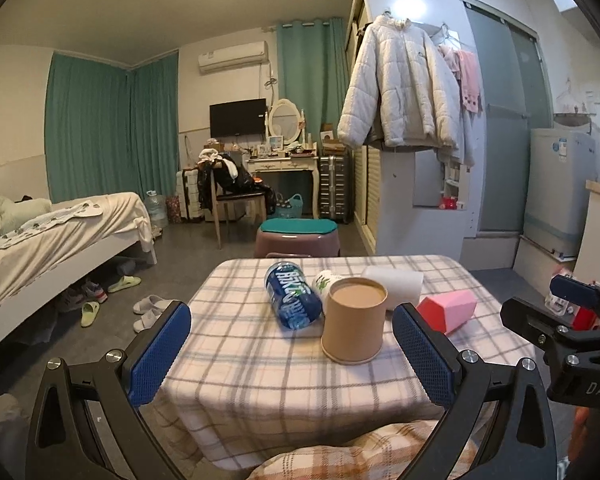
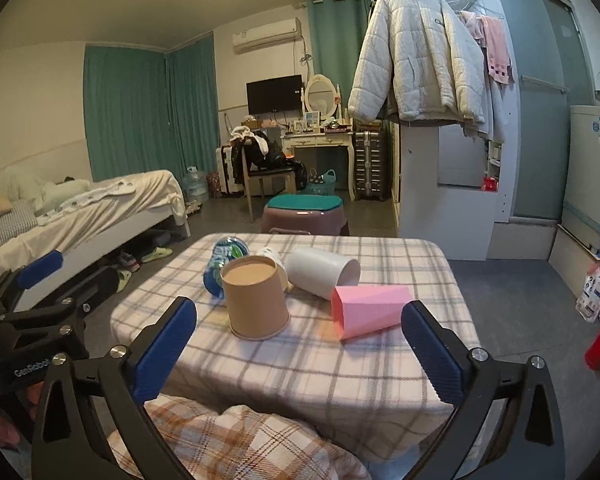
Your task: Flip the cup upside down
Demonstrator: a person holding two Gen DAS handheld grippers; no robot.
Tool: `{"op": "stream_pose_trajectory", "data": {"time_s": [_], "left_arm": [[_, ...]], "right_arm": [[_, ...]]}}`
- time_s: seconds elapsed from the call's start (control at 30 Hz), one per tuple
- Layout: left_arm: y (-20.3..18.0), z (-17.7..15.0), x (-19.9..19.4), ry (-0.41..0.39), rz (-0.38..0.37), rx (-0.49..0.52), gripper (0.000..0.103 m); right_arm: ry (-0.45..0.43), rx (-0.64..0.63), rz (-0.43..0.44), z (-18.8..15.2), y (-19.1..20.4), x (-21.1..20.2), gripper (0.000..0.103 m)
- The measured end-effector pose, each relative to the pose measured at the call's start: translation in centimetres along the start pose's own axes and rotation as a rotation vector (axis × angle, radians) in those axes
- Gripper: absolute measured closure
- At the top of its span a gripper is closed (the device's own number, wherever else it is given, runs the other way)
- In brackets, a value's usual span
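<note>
A brown paper cup [image 1: 354, 320] stands upside down, rim on the checked tablecloth [image 1: 260, 360], near the table's middle; it also shows in the right wrist view [image 2: 256, 298]. My left gripper [image 1: 292, 354] is open and empty, a little short of the cup, over the near table edge. My right gripper [image 2: 300, 352] is open and empty, also short of the cup, with the tablecloth [image 2: 340, 372] below it. The right gripper's body shows at the right edge of the left wrist view [image 1: 560, 320].
Lying on their sides behind the brown cup: a blue printed can [image 1: 294, 294], a white cup with green print [image 1: 326, 282], a plain white cup [image 2: 324, 272] and a pink faceted cup [image 2: 370, 310]. A purple stool [image 1: 298, 236] stands beyond the table. A bed [image 1: 60, 232] is at left.
</note>
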State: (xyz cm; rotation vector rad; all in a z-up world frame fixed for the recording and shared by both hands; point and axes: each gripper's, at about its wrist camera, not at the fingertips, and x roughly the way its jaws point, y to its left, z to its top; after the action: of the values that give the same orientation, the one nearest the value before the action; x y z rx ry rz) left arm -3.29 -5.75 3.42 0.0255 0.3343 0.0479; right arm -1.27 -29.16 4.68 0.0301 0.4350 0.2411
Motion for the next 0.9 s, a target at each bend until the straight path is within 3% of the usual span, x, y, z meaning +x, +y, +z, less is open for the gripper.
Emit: {"op": "stream_pose_trajectory", "data": {"time_s": [0.33,0.9], "left_arm": [[1.2,-0.7,1.2,0.023,0.018,-0.051,0.000],[0.6,-1.1,1.1,0.034,0.009,-0.035,0.000]], "right_arm": [[0.036,-0.013,-0.010,-0.7,-0.1,2.1,0.000],[0.049,0.001,-0.011,-1.1,-0.2,2.5,0.000]]}}
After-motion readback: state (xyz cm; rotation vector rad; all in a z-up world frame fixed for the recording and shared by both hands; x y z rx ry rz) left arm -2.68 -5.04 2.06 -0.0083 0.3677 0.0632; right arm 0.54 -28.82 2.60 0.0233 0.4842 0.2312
